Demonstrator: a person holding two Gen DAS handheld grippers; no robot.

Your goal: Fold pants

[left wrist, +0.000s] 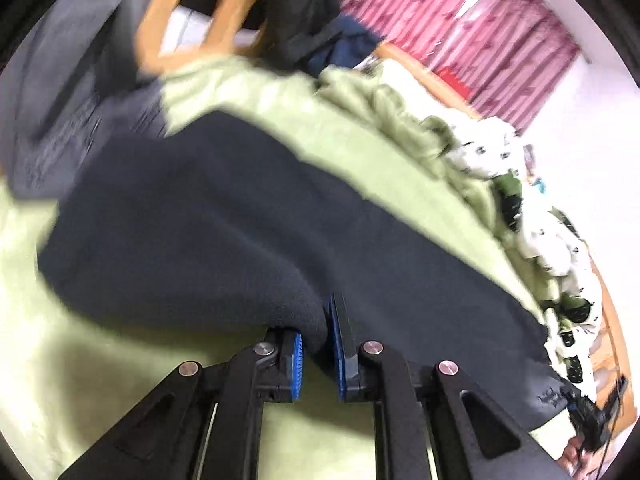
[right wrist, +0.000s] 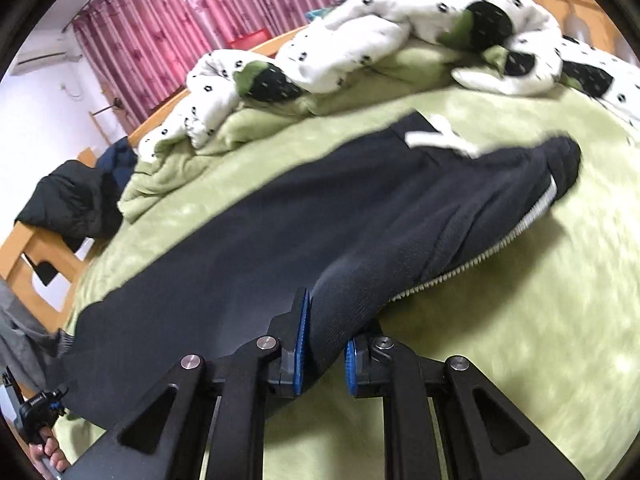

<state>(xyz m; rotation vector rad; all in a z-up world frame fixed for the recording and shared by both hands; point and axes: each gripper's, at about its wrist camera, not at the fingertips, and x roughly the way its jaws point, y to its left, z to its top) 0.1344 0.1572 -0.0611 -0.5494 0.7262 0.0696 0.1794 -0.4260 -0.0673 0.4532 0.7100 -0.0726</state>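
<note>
No readable writing; small print on pants' hem, lower right of left wrist view, too blurred. Dark pants [right wrist: 280, 216] lie across green blanket [right wrist: 520, 280] on bed, mid-frame. Left gripper [left wrist: 318, 344] fingers clamped on a bunched fold of pants, bottom centre. Right gripper [right wrist: 326, 344] fingers pinch pants' edge nr white-striped side seam [right wrist: 516, 224], bottom centre.

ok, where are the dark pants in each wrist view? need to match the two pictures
Left wrist: pants run across the middle, pinched in the left claw at bottom centre.
Right wrist: pants run from lower left to upper right, pinched in the right claw.
Shared landmark: pink curtains.
</note>
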